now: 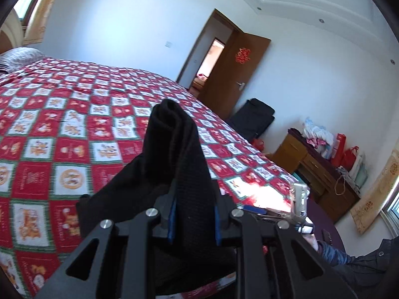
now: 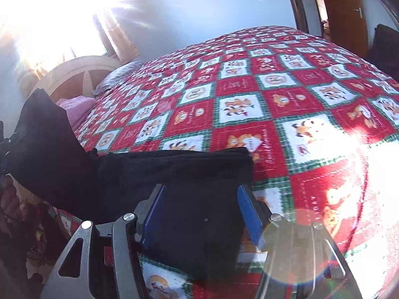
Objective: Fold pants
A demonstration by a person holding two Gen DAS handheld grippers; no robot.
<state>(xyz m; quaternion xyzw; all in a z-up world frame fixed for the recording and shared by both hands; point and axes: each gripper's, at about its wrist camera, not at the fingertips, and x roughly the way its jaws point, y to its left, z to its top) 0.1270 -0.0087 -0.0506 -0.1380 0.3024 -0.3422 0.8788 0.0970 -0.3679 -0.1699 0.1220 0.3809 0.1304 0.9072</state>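
The black pants [image 1: 174, 154] are bunched between the blue pads of my left gripper [image 1: 193, 220], which is shut on them and holds them lifted above the bed; a fold stands up past the fingertips. In the right wrist view the pants [image 2: 154, 172] stretch from the upper left down across the near edge of the bed. My right gripper [image 2: 202, 214] has its blue pads on either side of the black cloth, with the fabric filling the gap between them. The other gripper's silver body [image 1: 300, 200] shows at the right of the left wrist view.
The bed carries a red, white and green checked quilt [image 2: 274, 94] with a pillow [image 2: 119, 74] and a cream headboard [image 2: 82, 69] at the far end. An open wooden door [image 1: 237, 74], a black suitcase [image 1: 251, 119] and a wooden desk [image 1: 311, 167] with bags stand beyond the bed.
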